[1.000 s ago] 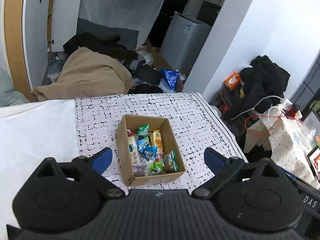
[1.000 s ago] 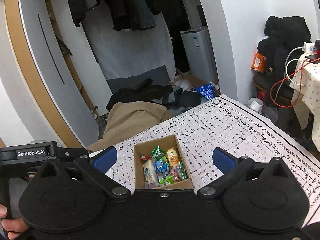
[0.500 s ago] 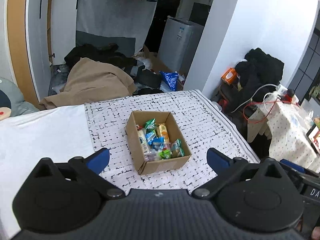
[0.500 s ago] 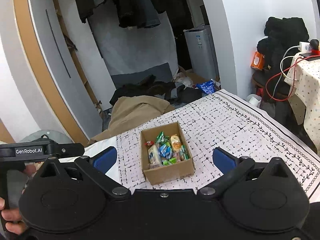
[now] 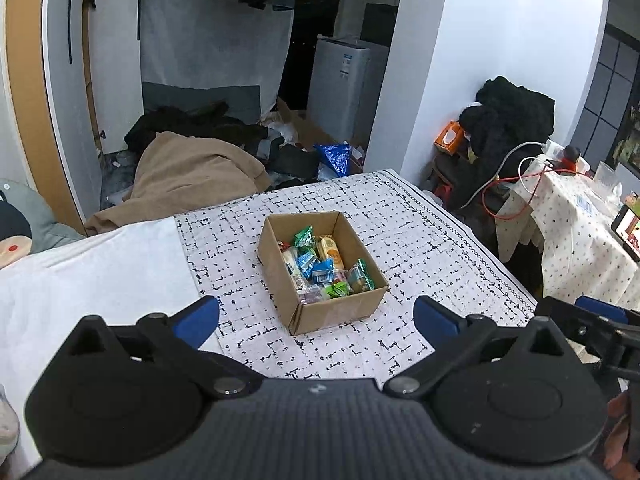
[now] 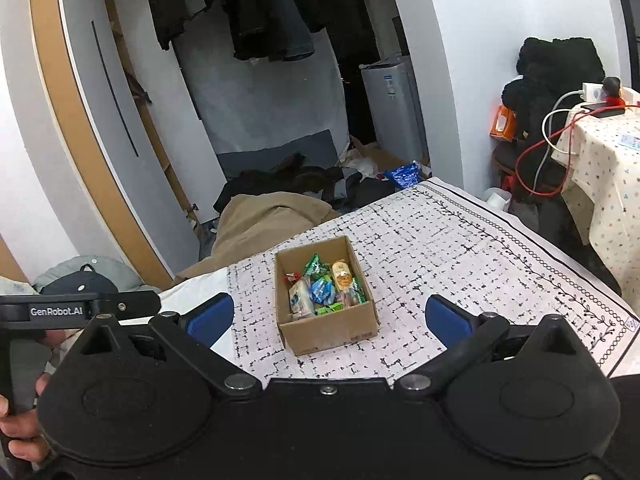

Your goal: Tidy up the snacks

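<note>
Centrally, a cardboard box (image 5: 322,272) on the patterned cloth (image 5: 420,240) holds wrapped snacks (image 5: 320,268); left claw (image 5: 316,318) and right claw (image 6: 329,315) both gape wide, empty.

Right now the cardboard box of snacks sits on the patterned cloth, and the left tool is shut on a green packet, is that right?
Not quite. The cardboard box of snacks does sit on the patterned cloth, but the left tool is open and holds nothing; the left wrist view shows its fingers spread wide, short of the box.

A tan blanket (image 5: 192,176) is lying heaped on the floor beside dark clothes (image 5: 188,120). A white appliance (image 5: 344,80) is standing behind, and red cables (image 5: 516,188) are dangling nearby.
</note>
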`<action>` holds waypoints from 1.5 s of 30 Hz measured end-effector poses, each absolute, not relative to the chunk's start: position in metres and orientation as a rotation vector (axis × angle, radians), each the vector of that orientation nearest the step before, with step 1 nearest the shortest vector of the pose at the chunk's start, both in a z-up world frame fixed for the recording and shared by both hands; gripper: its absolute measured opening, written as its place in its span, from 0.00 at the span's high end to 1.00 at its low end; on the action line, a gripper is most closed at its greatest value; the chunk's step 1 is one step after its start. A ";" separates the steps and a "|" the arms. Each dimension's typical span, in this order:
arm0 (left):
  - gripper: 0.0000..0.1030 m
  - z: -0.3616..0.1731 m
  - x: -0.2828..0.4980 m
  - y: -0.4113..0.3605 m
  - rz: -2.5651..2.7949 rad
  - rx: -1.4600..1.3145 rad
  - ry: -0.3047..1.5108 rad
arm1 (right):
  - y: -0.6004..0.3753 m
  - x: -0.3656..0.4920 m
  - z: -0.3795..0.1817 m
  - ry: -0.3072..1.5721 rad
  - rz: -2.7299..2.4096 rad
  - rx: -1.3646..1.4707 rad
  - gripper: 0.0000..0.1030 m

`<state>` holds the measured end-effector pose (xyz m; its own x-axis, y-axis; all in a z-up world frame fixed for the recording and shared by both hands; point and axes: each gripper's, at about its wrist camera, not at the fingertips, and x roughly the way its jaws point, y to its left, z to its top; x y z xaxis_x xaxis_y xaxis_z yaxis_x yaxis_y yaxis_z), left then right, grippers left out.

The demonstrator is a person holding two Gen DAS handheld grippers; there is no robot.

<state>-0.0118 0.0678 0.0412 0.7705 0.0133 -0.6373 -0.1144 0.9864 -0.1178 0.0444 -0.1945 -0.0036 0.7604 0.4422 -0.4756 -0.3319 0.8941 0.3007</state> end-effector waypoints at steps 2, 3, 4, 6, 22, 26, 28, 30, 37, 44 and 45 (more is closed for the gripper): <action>0.00 0.041 -0.015 0.066 0.071 -0.148 0.687 | -0.197 0.042 -0.006 0.570 0.421 0.210 0.00; 0.00 0.040 -0.016 0.065 0.070 -0.141 0.688 | -0.198 0.042 -0.007 0.573 0.420 0.214 0.00; 0.00 0.040 -0.017 0.064 0.069 -0.135 0.687 | -0.199 0.040 -0.007 0.574 0.420 0.216 0.00; 0.00 0.040 -0.021 0.063 0.068 -0.125 0.682 | -0.200 0.039 -0.008 0.574 0.422 0.215 0.00; 0.00 0.037 -0.031 0.068 0.081 -0.089 0.685 | -0.196 0.038 -0.017 0.588 0.454 0.214 0.00; 0.00 0.037 -0.031 0.070 0.077 -0.094 0.687 | -0.196 0.038 -0.016 0.587 0.453 0.216 0.00; 0.00 0.037 -0.031 0.069 0.076 -0.097 0.689 | -0.196 0.038 -0.016 0.586 0.454 0.216 0.00; 0.00 0.037 -0.030 0.070 0.073 -0.098 0.690 | -0.196 0.038 -0.016 0.586 0.453 0.215 0.00; 0.00 0.035 -0.030 0.070 0.067 -0.099 0.695 | -0.196 0.037 -0.016 0.587 0.450 0.218 0.00; 0.00 0.035 -0.029 0.070 0.069 -0.098 0.693 | -0.196 0.037 -0.016 0.587 0.450 0.216 0.00; 0.00 0.035 -0.030 0.070 0.068 -0.098 0.692 | -0.196 0.037 -0.016 0.587 0.450 0.217 0.00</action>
<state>-0.0296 0.0702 0.0350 0.7683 0.0300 -0.6393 -0.0948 0.9932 -0.0673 0.0371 -0.1962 -0.0160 0.7399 0.4673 -0.4840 -0.3463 0.8813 0.3215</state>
